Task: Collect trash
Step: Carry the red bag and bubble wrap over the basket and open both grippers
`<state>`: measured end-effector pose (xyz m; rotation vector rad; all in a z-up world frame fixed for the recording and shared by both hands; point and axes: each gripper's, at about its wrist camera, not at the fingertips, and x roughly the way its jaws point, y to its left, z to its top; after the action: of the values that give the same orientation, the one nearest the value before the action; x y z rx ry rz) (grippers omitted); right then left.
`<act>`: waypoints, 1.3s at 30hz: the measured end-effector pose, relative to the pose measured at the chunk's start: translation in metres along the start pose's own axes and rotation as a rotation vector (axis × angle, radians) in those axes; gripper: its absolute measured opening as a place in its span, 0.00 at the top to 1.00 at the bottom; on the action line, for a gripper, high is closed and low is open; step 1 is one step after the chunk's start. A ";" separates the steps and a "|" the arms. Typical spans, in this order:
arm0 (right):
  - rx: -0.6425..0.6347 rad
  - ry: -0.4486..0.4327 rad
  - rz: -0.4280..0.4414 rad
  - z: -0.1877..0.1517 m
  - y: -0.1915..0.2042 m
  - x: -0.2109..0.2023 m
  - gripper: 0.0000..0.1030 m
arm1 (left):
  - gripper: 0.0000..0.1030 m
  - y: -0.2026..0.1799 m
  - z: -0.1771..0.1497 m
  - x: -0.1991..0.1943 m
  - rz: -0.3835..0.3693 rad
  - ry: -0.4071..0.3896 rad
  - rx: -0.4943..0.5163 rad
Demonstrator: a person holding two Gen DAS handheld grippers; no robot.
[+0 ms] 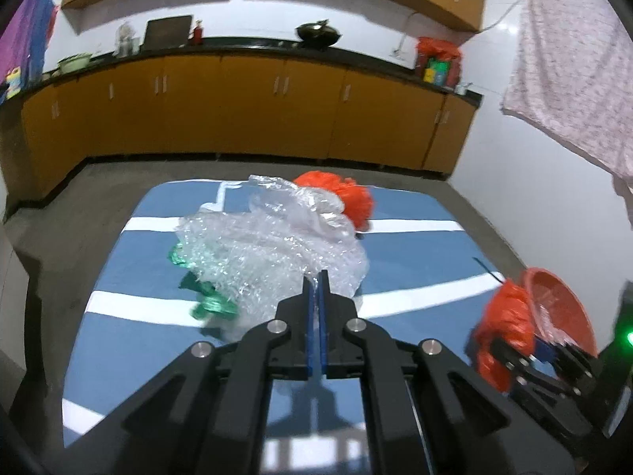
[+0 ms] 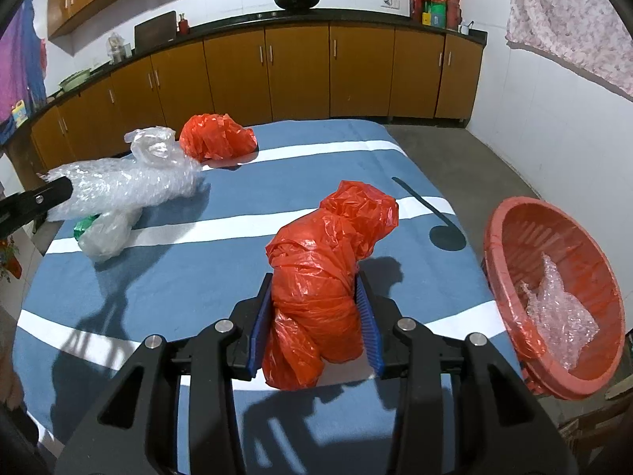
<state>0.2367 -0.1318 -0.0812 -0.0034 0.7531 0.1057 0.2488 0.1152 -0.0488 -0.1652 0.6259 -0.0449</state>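
My left gripper [image 1: 315,283] is shut on a clear bubble wrap bundle [image 1: 261,249], held over the blue striped table [image 1: 415,253]; the bundle also shows in the right wrist view [image 2: 130,186]. A green wrapper [image 1: 209,304] hangs under it. My right gripper [image 2: 314,285] is shut on a crumpled red plastic bag [image 2: 328,277], also seen in the left wrist view [image 1: 502,336]. A second red bag [image 2: 215,138] lies at the table's far side. A red basket [image 2: 554,297] with bubble wrap inside stands off the table's right edge.
A black ladle-shaped thing [image 2: 431,213] lies on the table near the right edge. Orange kitchen cabinets [image 2: 296,71] run along the far wall. A pink cloth [image 2: 573,19] hangs at the right wall.
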 end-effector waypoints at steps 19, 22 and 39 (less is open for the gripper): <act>0.018 -0.052 -0.016 -0.005 -0.024 -0.044 0.64 | 0.97 -0.038 -0.026 -0.083 -0.096 -0.049 0.024; 0.019 -0.064 -0.008 -0.006 -0.025 -0.051 0.64 | 0.97 -0.039 -0.023 -0.096 -0.100 -0.067 0.032; 0.063 -0.170 -0.028 0.000 -0.065 -0.104 0.64 | 0.97 -0.092 -0.002 -0.135 -0.191 -0.146 0.072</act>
<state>0.1675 -0.2062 -0.0128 0.0545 0.5860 0.0549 0.1394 0.0363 0.0433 -0.1567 0.4606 -0.2371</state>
